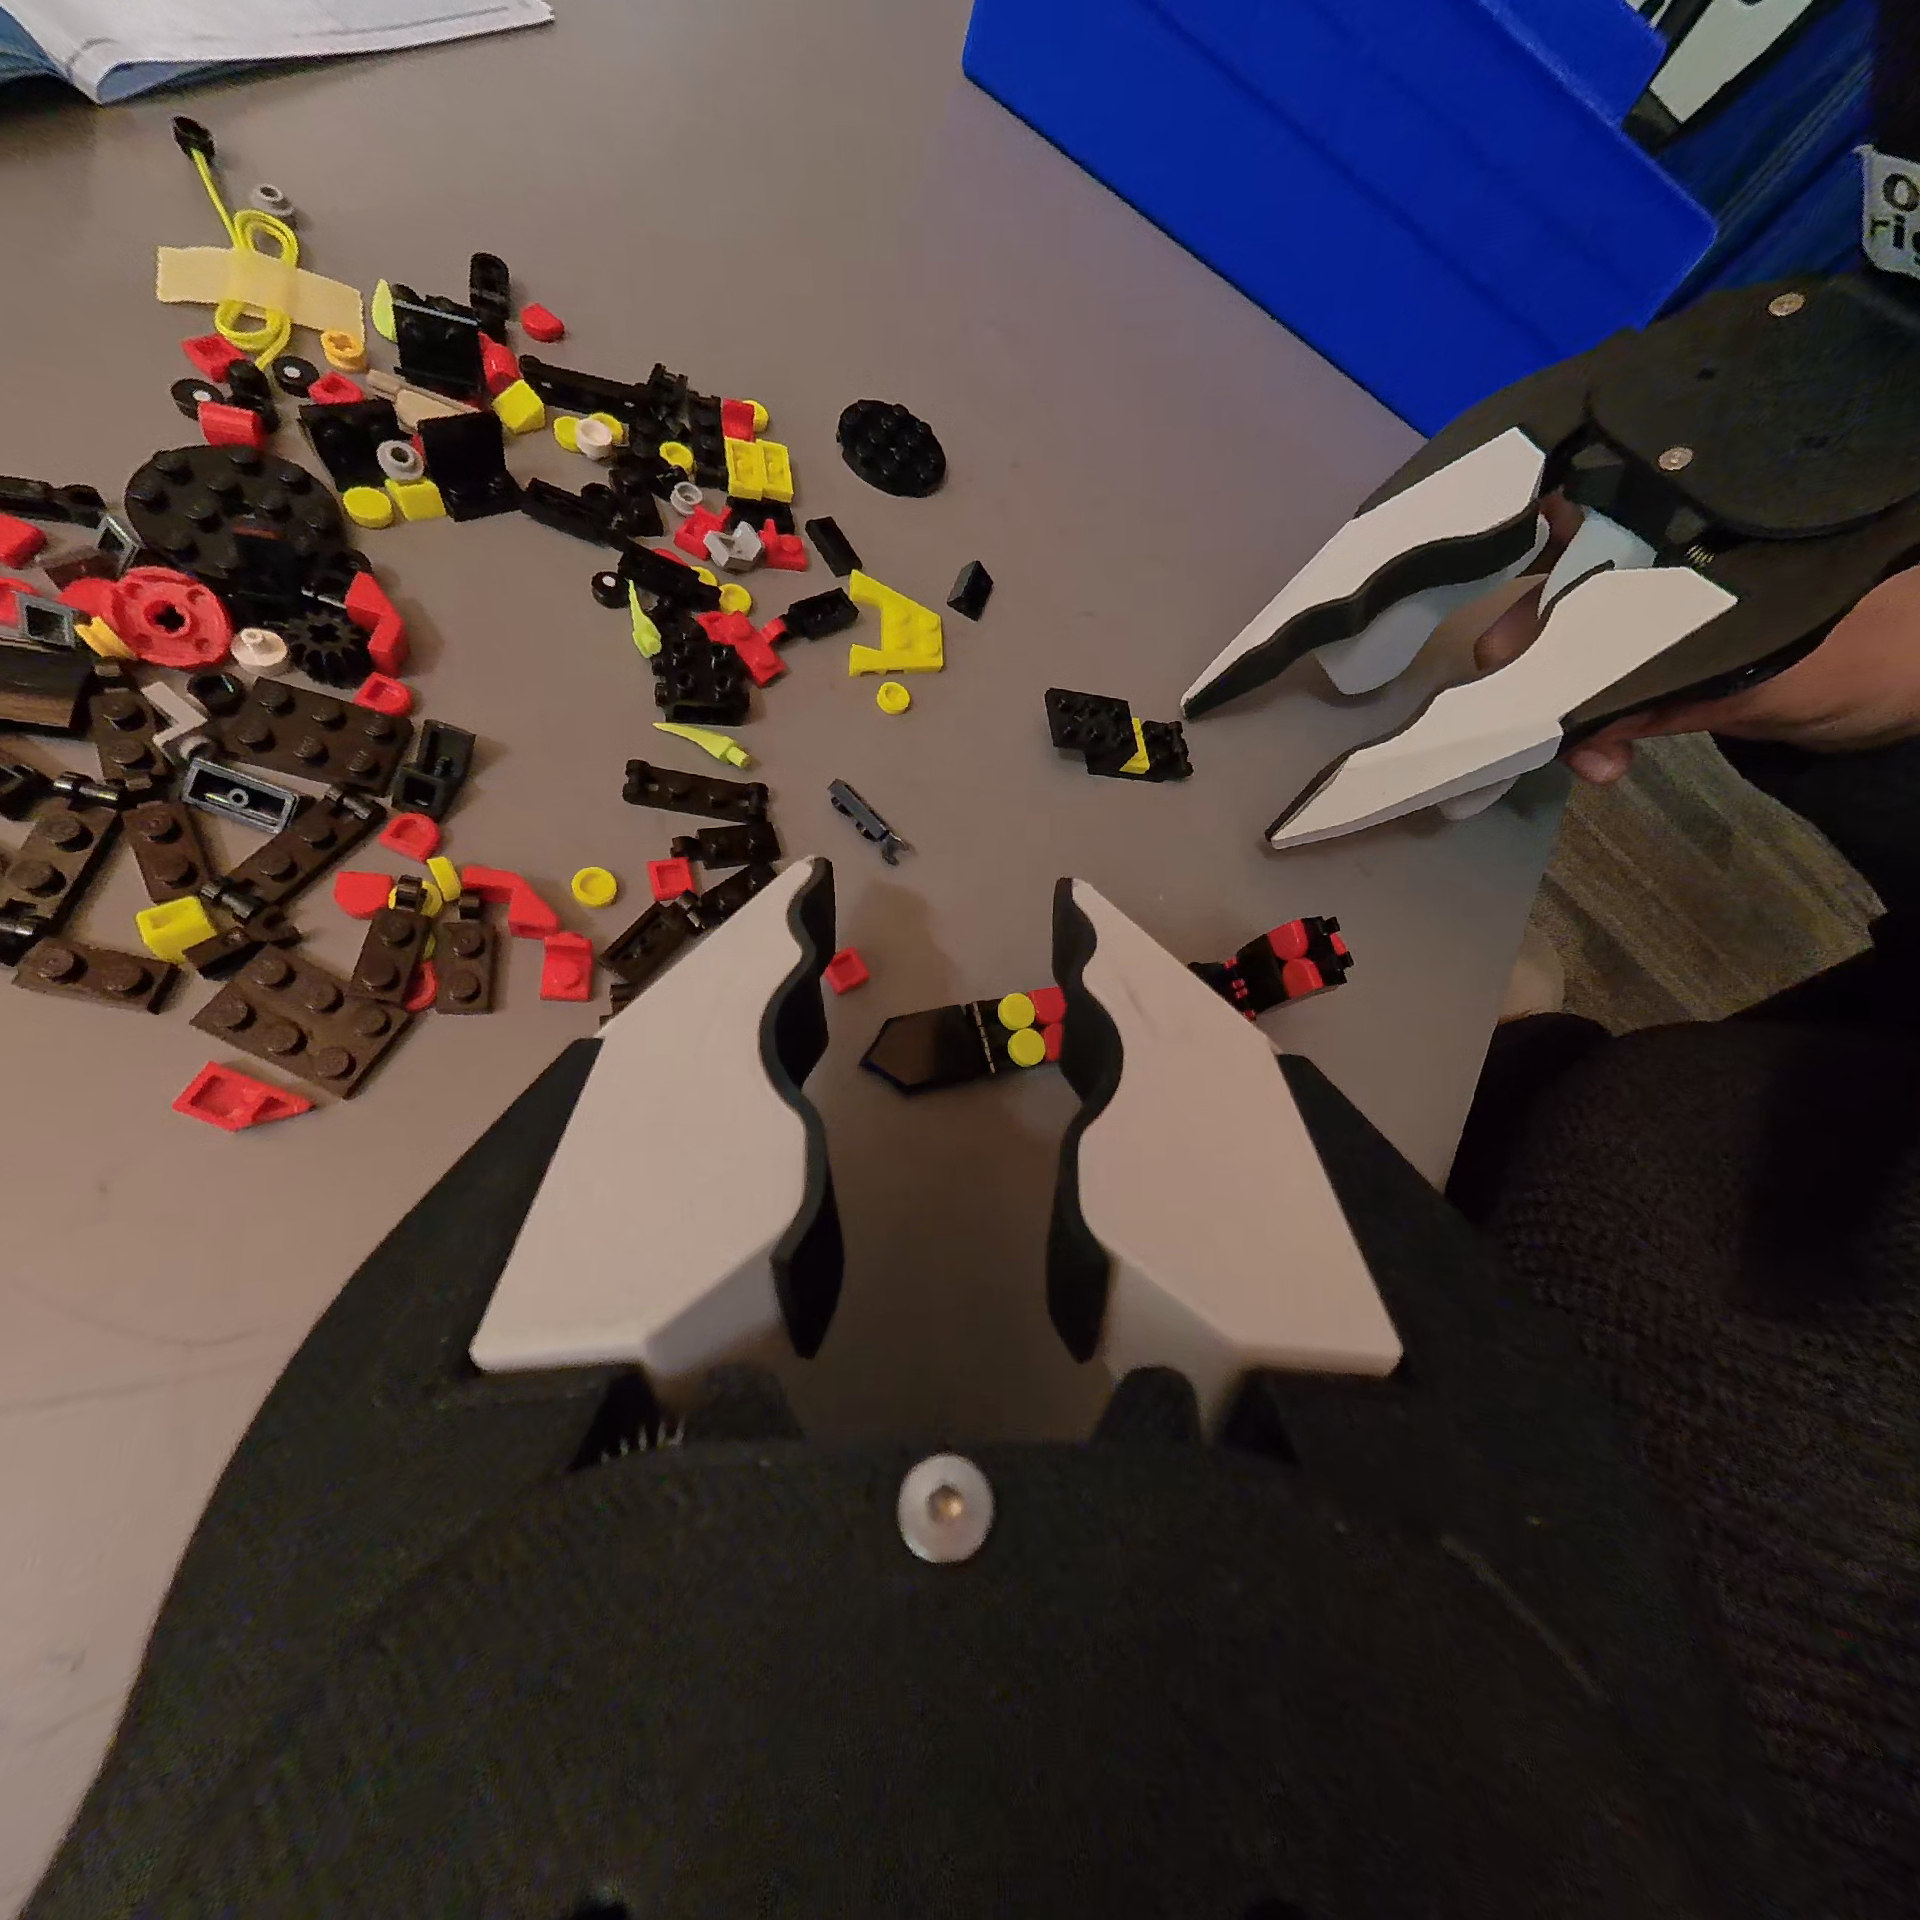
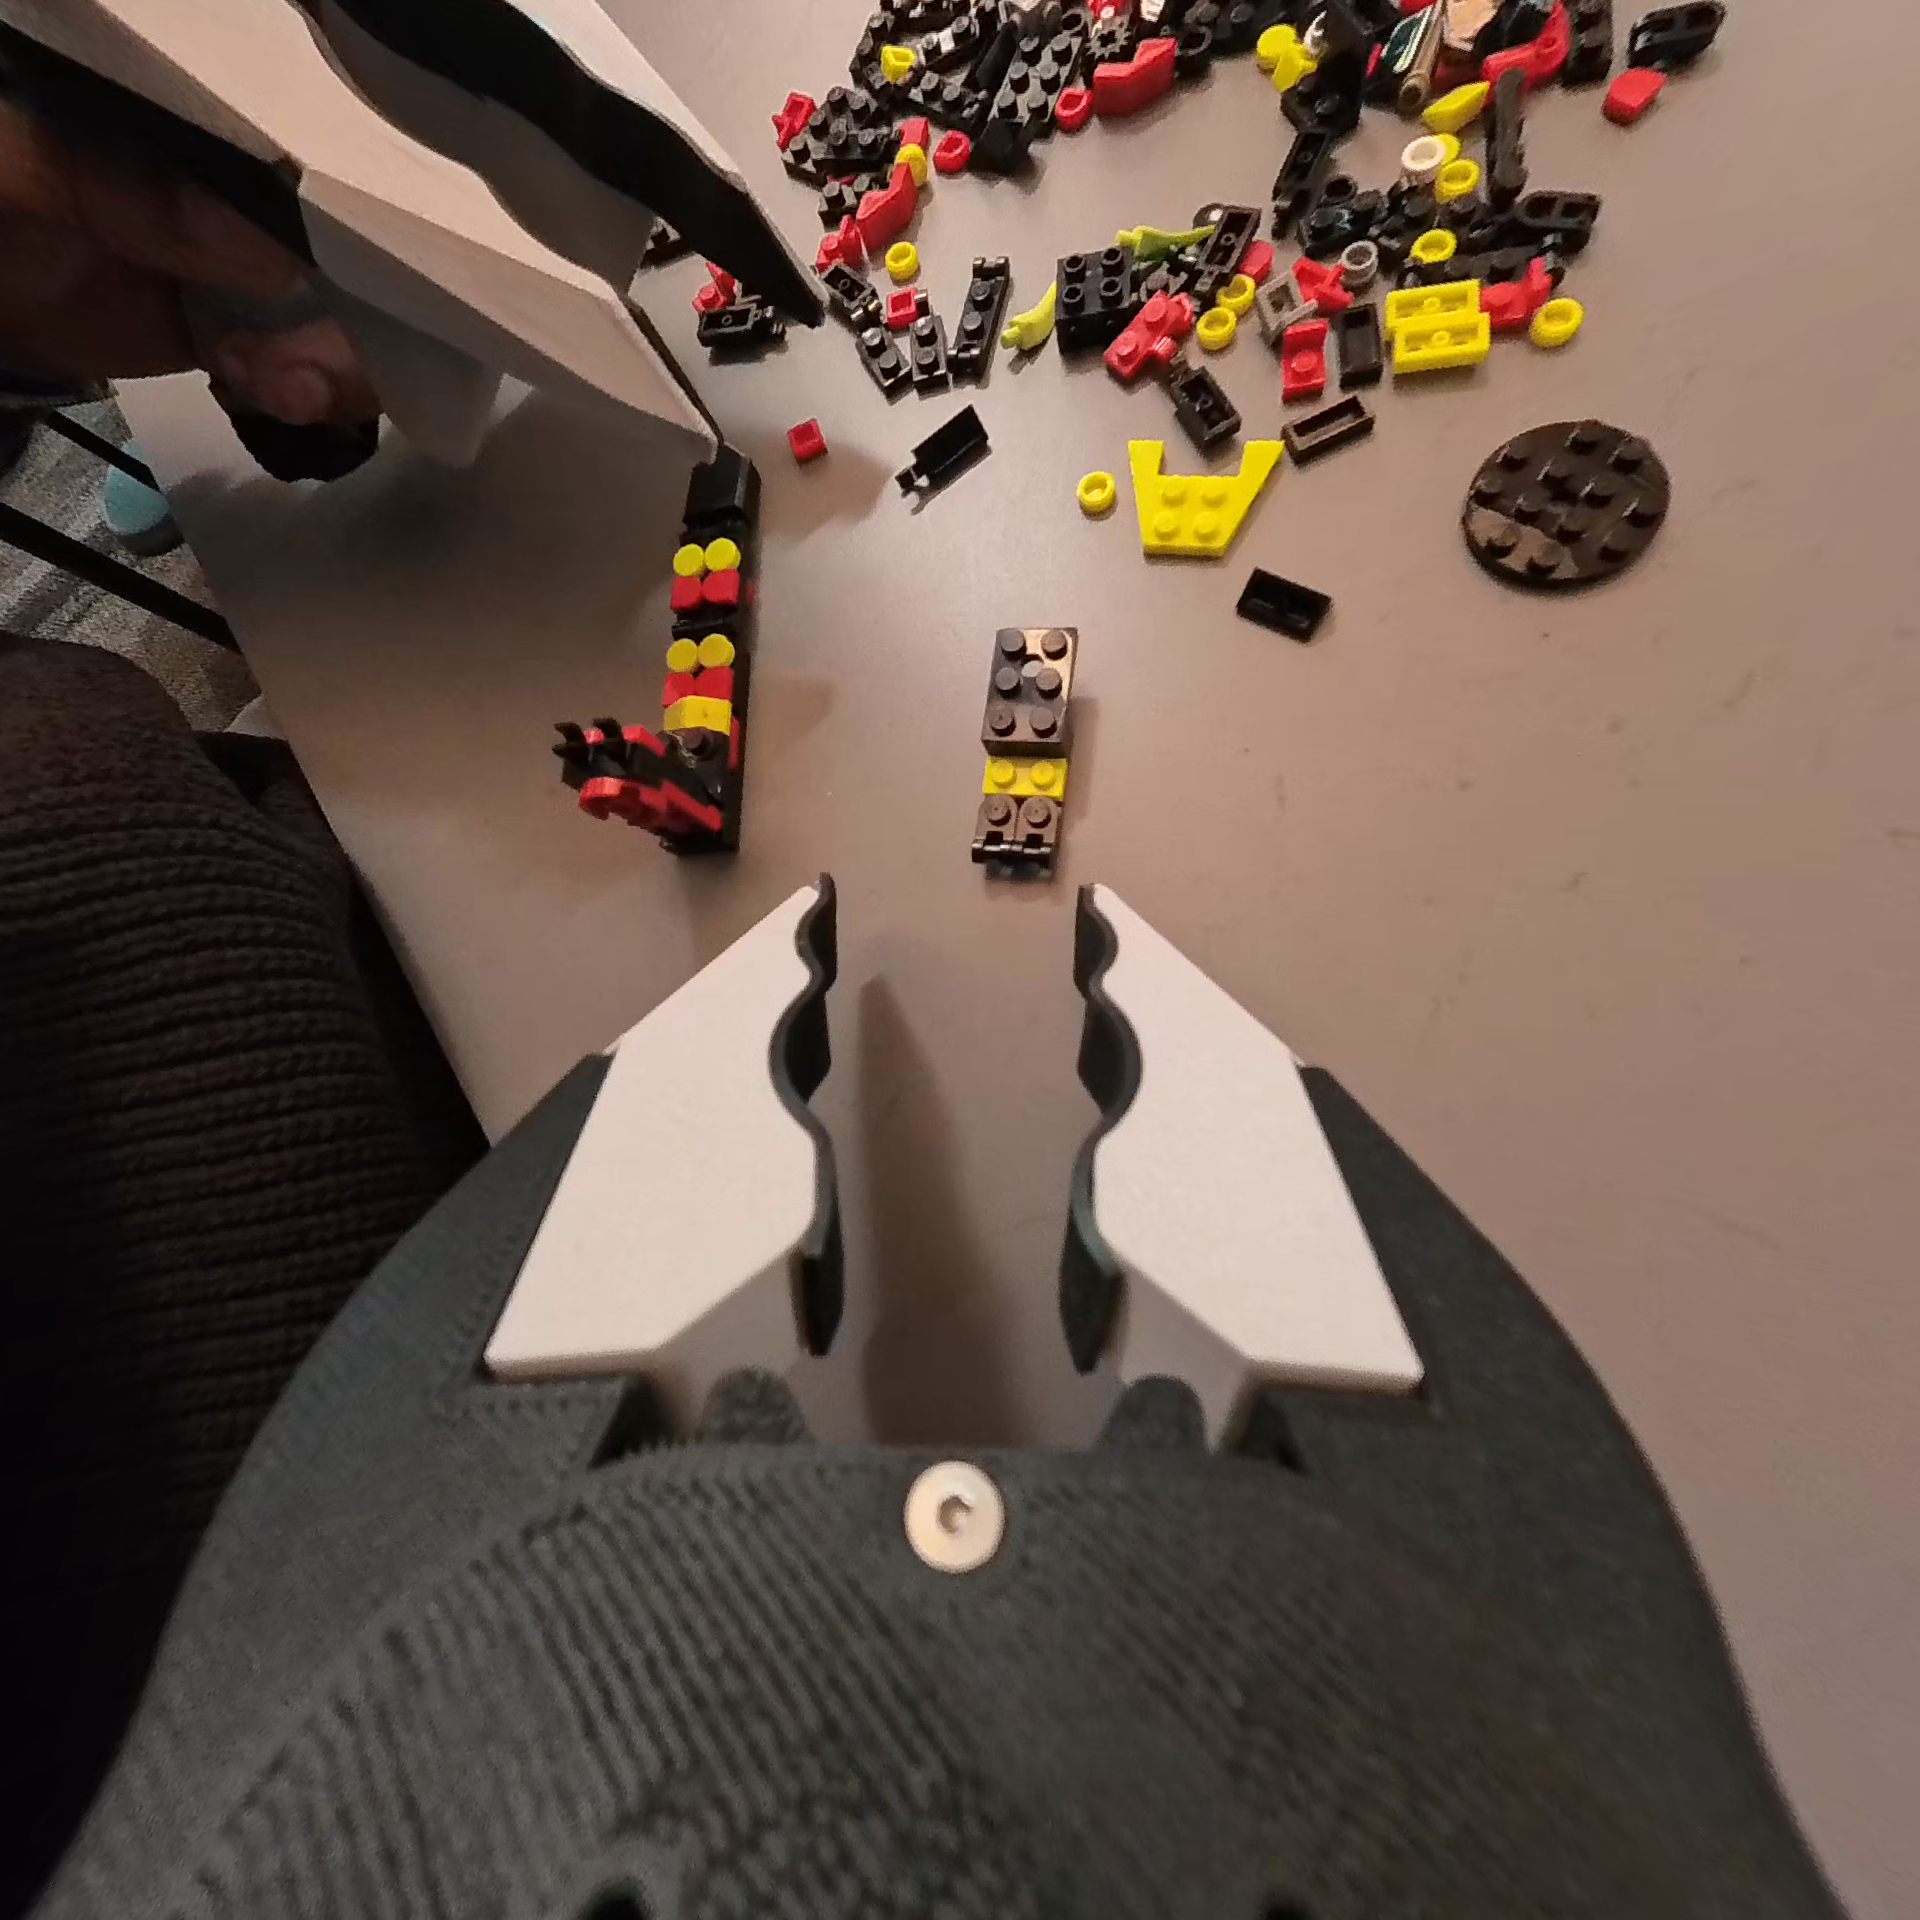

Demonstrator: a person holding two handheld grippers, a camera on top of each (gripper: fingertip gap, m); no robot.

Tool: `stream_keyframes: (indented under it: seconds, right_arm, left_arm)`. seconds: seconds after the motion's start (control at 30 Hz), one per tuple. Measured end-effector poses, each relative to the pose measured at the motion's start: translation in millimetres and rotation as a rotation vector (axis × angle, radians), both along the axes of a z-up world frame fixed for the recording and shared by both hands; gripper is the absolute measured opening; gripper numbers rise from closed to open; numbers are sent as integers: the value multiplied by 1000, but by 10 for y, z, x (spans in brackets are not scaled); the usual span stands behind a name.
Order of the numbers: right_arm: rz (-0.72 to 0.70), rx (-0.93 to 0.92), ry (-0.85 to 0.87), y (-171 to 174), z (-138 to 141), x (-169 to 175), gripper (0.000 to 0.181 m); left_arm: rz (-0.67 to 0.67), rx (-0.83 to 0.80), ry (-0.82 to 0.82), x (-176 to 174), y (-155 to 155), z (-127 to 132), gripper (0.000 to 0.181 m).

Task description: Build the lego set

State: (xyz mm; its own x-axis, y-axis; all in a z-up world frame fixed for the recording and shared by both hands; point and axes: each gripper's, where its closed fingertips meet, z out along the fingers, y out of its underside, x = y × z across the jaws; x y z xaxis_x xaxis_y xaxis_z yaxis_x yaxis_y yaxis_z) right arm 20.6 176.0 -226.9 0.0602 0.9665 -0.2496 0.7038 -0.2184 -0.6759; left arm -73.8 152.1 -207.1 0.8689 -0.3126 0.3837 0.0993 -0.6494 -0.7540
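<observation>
The left gripper (image 1: 940, 883) and the right gripper (image 2: 954, 894) both have pale grey-white fingers lined with black wavy pads, mounted on textured black bodies with a silver screw. On the plain grey-brown table (image 2: 1455, 935), the long assembly (image 2: 707, 665) on the near left is black with alternating yellow and red stud pairs and a red-and-black striped end, while the small assembly (image 2: 1027, 727) is black with one yellow band. Farther off, the loose pile (image 1: 416, 623) mixes black, red, yellow, lime and a few grey pieces, beside a yellow wedge plate (image 2: 1200, 499), a black round plate (image 2: 1564, 504) and a bright blue bin (image 1: 1351, 177) far right.
</observation>
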Motion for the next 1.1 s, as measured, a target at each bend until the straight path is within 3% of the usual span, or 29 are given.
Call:
stream_keyframes:
  seconds: [0.37, 0.47, 0.53, 0.63, 0.8, 0.93, 1.0, 1.1]
  right_arm:
    - [-16, 13, 9, 43, 13, -6, 45]
    - [-52, 18, 40, 105, 70, -27, 45]
    - [-70, 10, 77, 124, 148, -48, 45]
    - [-81, 2, 121, 130, 244, -60, 44]
    - [-74, 15, 143, 128, 320, -14, 44]
    - [-87, 33, 155, 187, 352, 41, 44]
    - [-99, 19, 163, 223, 363, 62, 44]
    - [-123, -19, 183, 285, 384, 89, 44]
  left_arm:
    - [21, -5, 9, -35, 19, -16, 41]
    - [226, -43, 64, -383, 151, -65, 46]
    - [332, -27, 24, -574, 294, 54, 49]
    - [360, 18, -11, -666, 696, 347, 60]
    - [314, 63, 227, -667, 1854, 512, 67]
    - [319, -44, 322, -718, 2711, 174, 85]
    - [317, -125, 361, -756, 2904, -57, 89]
    - [316, -202, 456, -853, 2954, -298, 90]
